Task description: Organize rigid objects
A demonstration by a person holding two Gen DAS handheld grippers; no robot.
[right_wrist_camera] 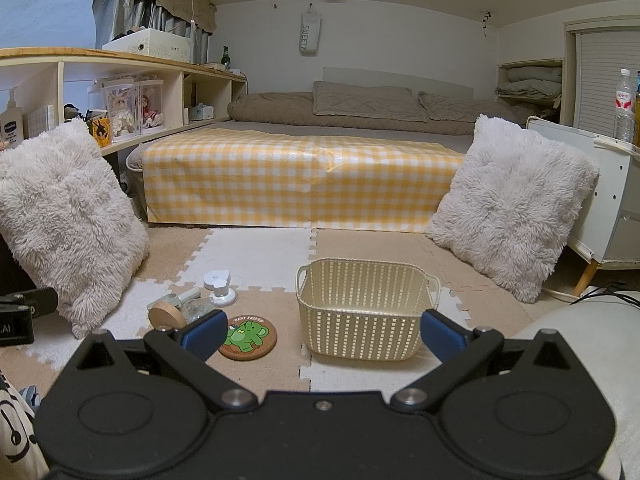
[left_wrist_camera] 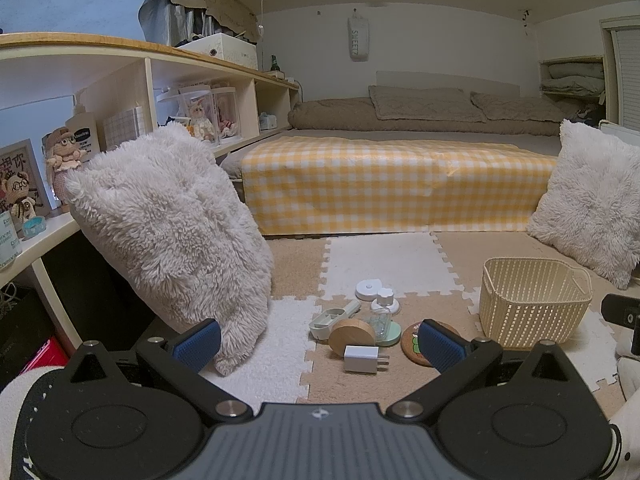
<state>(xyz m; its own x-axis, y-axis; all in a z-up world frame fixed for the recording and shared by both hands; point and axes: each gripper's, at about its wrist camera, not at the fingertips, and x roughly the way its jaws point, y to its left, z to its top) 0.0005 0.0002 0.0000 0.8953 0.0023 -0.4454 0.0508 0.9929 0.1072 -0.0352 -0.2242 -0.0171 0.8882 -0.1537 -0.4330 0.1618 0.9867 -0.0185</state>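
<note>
Both grippers are hovering over the foam mat floor [left_wrist_camera: 360, 264], holding nothing. Left gripper [left_wrist_camera: 320, 346] is sitting with its blue pads [left_wrist_camera: 198, 342] spread wide, nothing between them. Right gripper [right_wrist_camera: 322, 334] is also spread wide and empty. The cream basket [right_wrist_camera: 362, 320] is standing upright on the mat, looking empty from the right wrist view, sitting to the right of the clutter. The clutter is lying in 1 loose pile left of the basket: white charger plug [left_wrist_camera: 362, 359] nearest the left camera, its 2 prongs pointing right; round wooden disc [left_wrist_camera: 352, 334] just behind it, tilted up on edge; cork coaster [right_wrist_camera: 247, 338] with a green cartoon print lying flat between the pile and the basket, partly hidden by the left gripper's right pad in the left view; a clear small container [left_wrist_camera: 378, 320] on a mint base behind the disc; a grey-green oblong item [left_wrist_camera: 332, 316] to the left, can't tell what it is; 2 white round pieces [left_wrist_camera: 370, 289] farthest back. 2 fluffy pillows are leaning at each side, left one [left_wrist_camera: 168, 232] against the shelf unit [left_wrist_camera: 120, 60], right one [right_wrist_camera: 512, 200] by a white cabinet. Bed with yellow check cover [right_wrist_camera: 300, 184] is sitting behind it all.
</note>
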